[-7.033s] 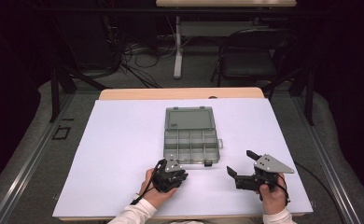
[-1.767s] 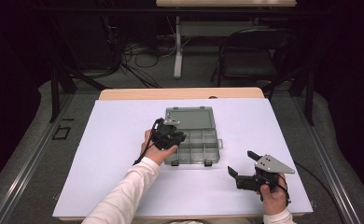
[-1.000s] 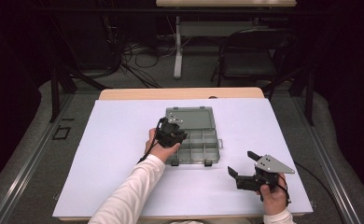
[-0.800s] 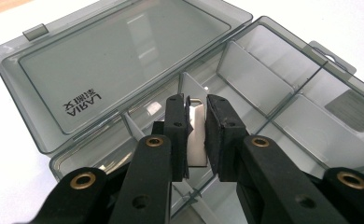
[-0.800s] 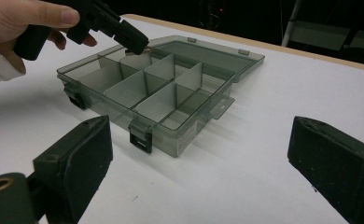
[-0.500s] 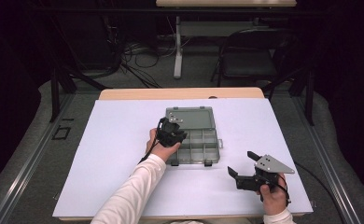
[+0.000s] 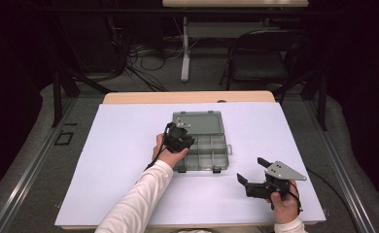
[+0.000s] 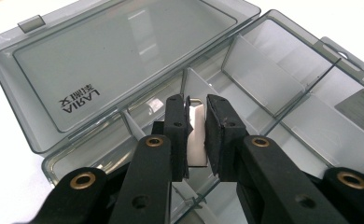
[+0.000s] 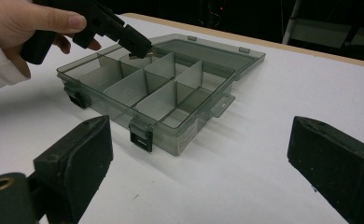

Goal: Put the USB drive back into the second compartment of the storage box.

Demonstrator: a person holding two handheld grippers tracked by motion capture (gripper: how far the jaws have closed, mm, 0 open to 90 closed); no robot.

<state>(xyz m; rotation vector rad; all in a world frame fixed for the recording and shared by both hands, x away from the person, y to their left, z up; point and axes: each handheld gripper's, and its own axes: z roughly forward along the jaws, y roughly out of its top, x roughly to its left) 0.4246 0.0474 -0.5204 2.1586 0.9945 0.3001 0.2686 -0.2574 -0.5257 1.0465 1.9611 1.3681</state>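
A smoke-grey plastic compartment box lies open at the middle of the white table, its lid flat behind it. My left gripper reaches down into a rear left compartment. Its jaws are shut on a thin pale divider plate that stands upright between the pads. The right gripper view has the same box with the left gripper at its far left corner. My right gripper rests near the table's front right, jaws open wide with nothing between them.
Upright dividers split the box into several compartments, and two latches hang on its near wall. A white sheet covers the table. A folding chair and cables lie beyond the far edge.
Since the oldest frame my left gripper has travelled from the table's front edge to the box. Over the last second nothing has visibly moved. The right gripper has stayed put.
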